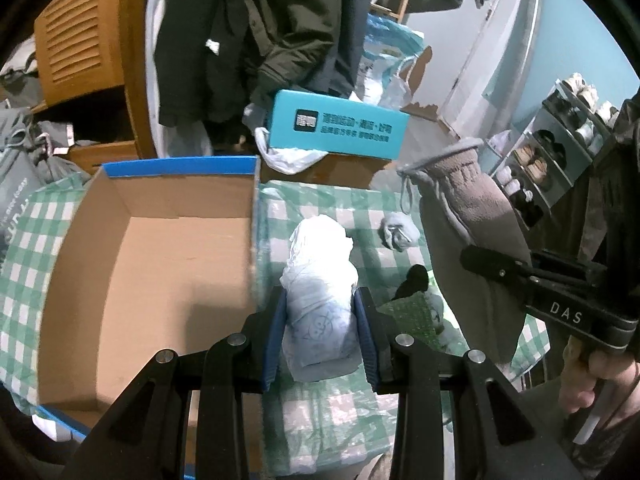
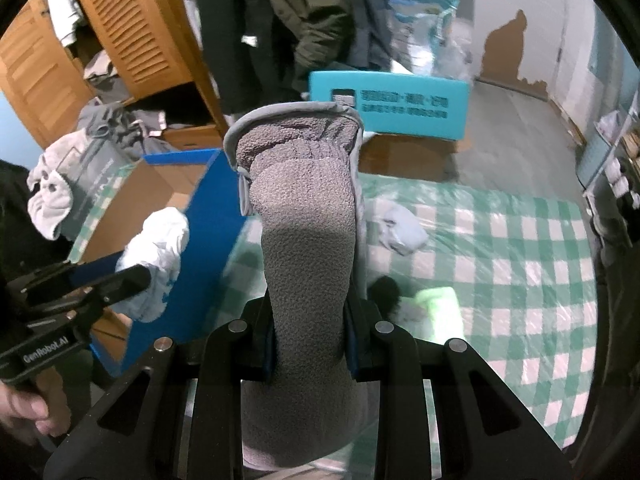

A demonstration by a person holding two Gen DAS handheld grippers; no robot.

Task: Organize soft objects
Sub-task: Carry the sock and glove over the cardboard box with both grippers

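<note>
Right wrist: grey fleece mitten [image 2: 308, 216] hides gripper [image 2: 309, 344] fingertips.

I am in a lived-in home bedroom: dark coats [image 1: 256, 32] hang beside a louvred wooden wardrobe [image 1: 76, 40], a shoe rack [image 1: 560, 136] lines the wall, checked cloth [image 2: 500, 248] covers the tabletop.

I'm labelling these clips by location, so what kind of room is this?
Most likely a cluttered bedroom or dressing area at home: dark coats hang beside a louvred wooden wardrobe door, a shoe rack lines the wall, and a green-and-white checked cloth covers the work surface.
</note>
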